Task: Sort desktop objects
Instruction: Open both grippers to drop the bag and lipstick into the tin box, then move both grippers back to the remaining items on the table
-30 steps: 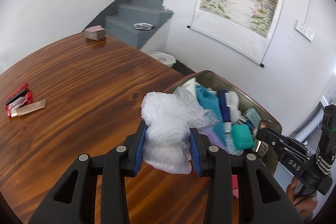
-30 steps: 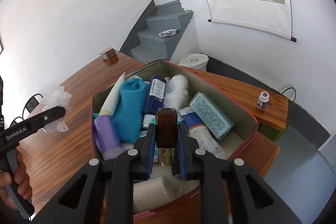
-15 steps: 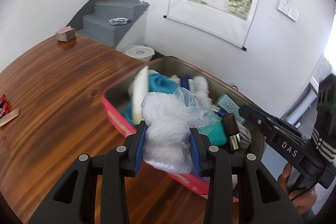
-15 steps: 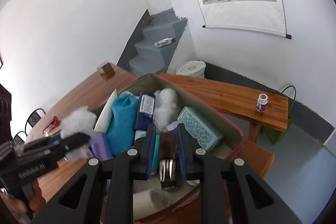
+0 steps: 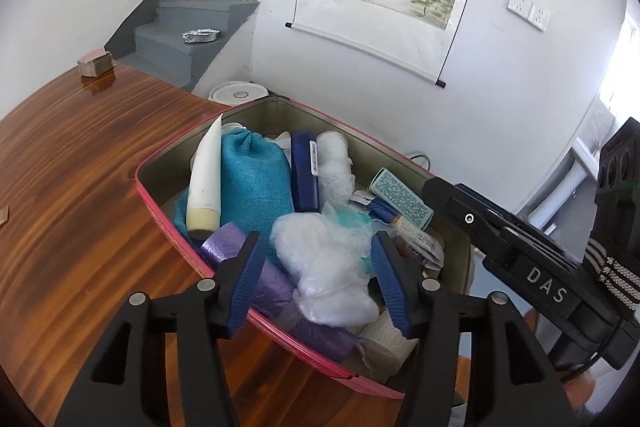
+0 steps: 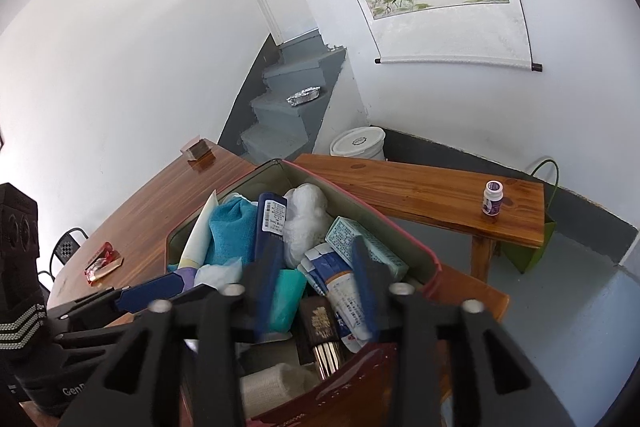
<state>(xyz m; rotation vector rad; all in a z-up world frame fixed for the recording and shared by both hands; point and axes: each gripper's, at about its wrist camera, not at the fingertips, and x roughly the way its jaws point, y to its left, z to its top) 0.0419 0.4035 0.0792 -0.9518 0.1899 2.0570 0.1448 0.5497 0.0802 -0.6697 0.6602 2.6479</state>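
- Left wrist: left hand-held gripper (image 5: 318,277) opening, pads clear of crumpled plastic bag (image 5: 324,267) lying between them atop crowded pink box (image 5: 160,211); right hand-held gripper (image 5: 452,199) crossing box's right rim; bare tabletop (image 5: 80,195) left of box.
- Right wrist: right hand-held gripper (image 6: 316,285) opening over box (image 6: 434,263), brown lipstick (image 6: 322,327) lying loose beneath; bench (image 6: 420,187) beyond box.

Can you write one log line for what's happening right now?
left hand-held gripper: opening, plastic bag dropping into bin | right hand-held gripper: opening, brown tube released
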